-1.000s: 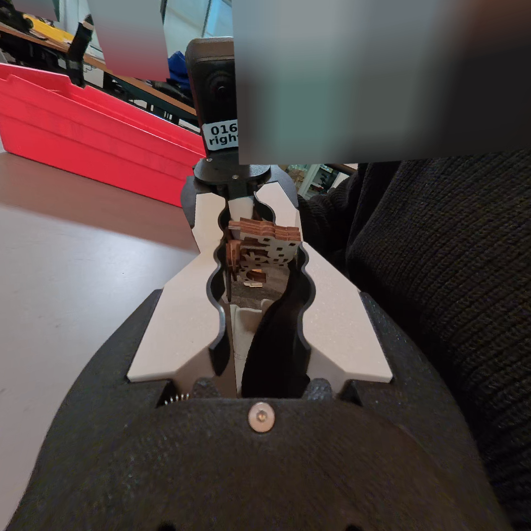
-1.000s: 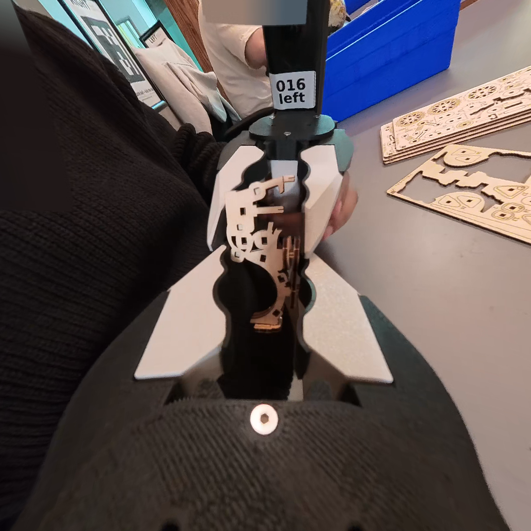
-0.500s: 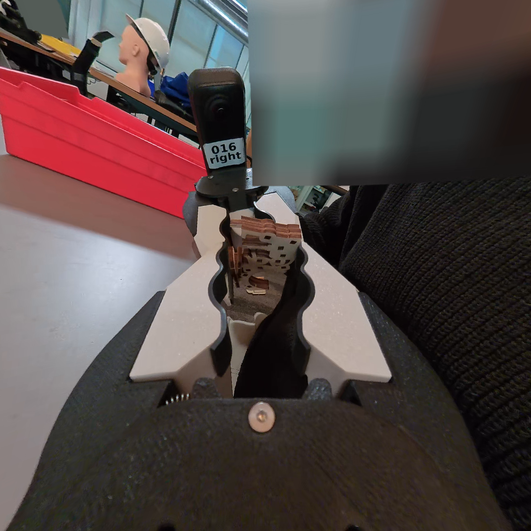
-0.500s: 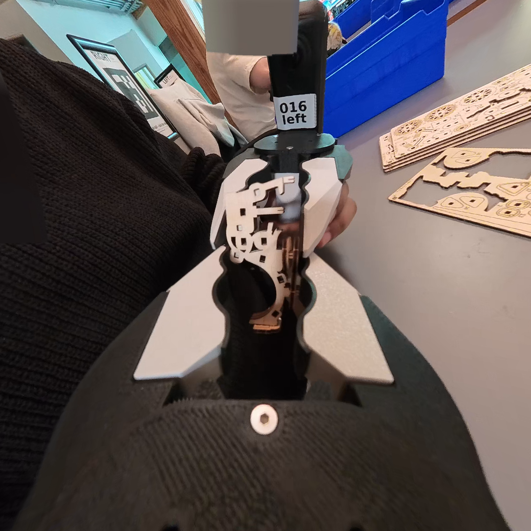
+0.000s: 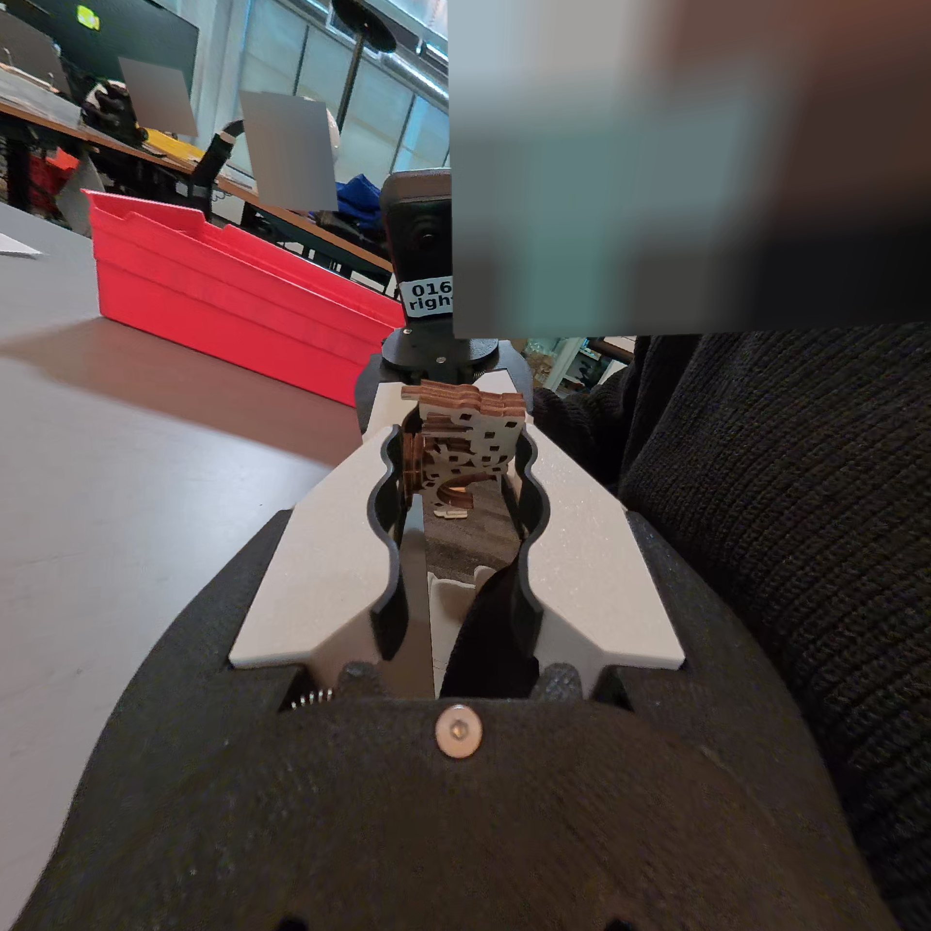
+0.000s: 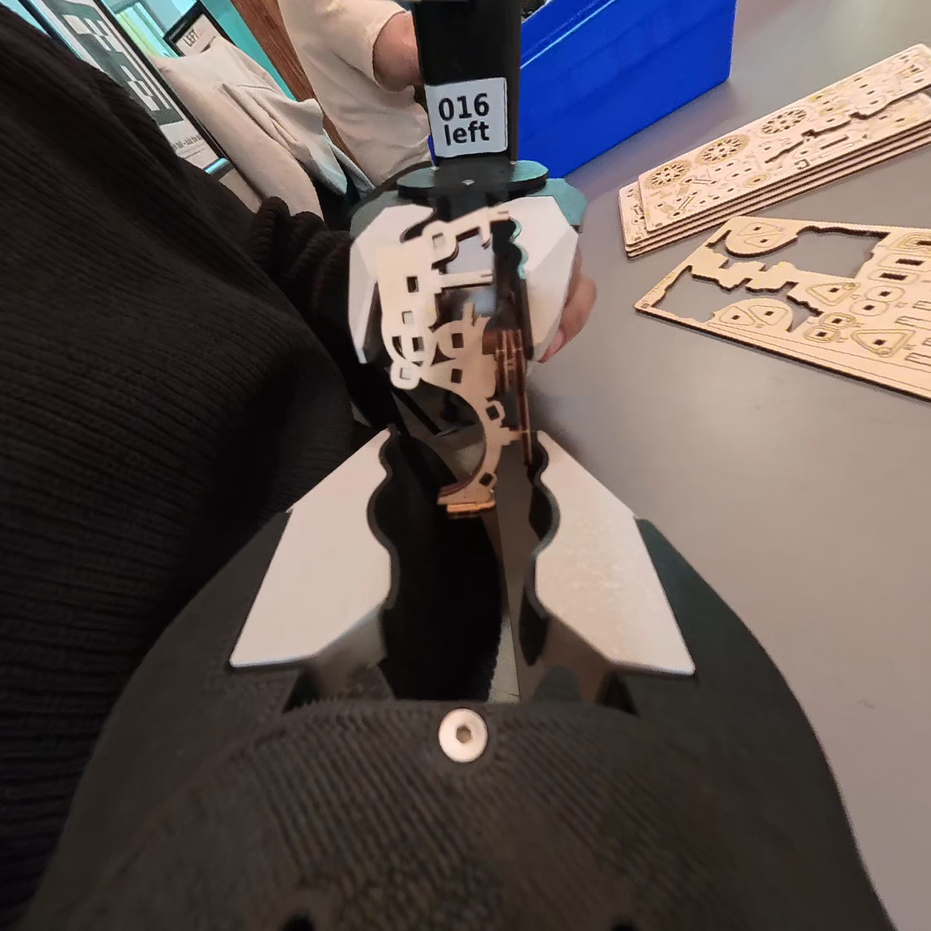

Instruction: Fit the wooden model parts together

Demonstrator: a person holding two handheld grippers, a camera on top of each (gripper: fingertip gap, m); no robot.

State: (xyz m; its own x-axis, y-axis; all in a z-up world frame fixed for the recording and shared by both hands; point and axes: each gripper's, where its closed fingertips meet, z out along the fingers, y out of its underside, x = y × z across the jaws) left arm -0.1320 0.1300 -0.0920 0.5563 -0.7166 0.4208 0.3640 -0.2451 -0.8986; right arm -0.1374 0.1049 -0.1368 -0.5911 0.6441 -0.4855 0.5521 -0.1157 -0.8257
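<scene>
Now both grippers face each other above table, model between them. Left gripper fingers closed on model; right gripper fingers pinch its lower edge. Risk — thin wood snaps if the two twist apart, or parts slip loose.

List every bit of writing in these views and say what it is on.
I do not quote writing; this is what bears it.
White sticker on the black camera post, left wrist view: printed, legible.
White sticker on the other black camera post, right wrist view: printed, legible.
Framed poster in the background: blurred.
Wooden part sheets: engraved marks too small to read.
</scene>
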